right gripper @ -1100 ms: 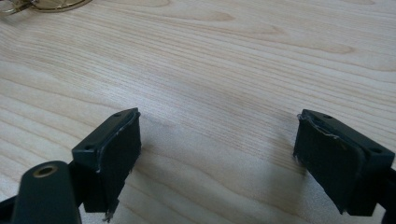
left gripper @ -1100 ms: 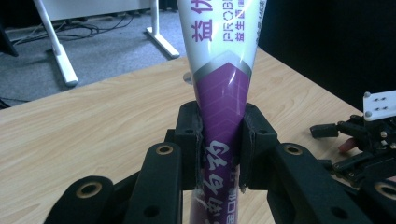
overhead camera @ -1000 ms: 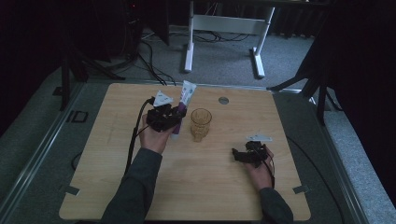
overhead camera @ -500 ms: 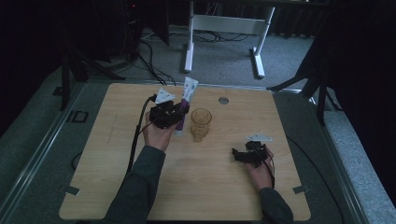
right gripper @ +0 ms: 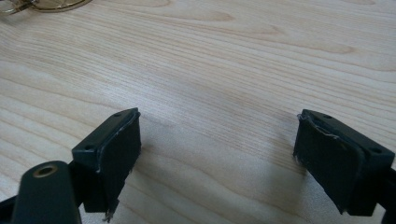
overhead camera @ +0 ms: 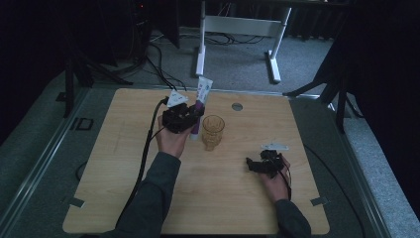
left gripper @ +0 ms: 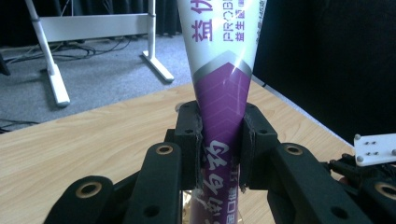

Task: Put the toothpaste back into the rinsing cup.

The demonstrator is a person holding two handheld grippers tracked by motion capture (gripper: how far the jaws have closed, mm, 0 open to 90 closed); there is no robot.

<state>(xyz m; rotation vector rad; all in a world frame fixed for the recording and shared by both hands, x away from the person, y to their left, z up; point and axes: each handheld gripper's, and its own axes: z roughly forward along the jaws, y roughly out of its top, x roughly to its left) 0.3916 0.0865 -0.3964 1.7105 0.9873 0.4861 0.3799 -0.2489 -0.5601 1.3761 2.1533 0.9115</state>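
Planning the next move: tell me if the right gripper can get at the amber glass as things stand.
Probably yes. The right gripper is open and holds nothing, and bare table lies between it and the amber glass. The toothpaste tube in the left gripper stands on the glass's far side.

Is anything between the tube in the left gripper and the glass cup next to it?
Nothing visible. The left gripper is shut on the purple-and-white tube, which stands upright just left of the amber glass cup. Bare table surrounds the cup, and the right gripper rests open, well off to the cup's right.
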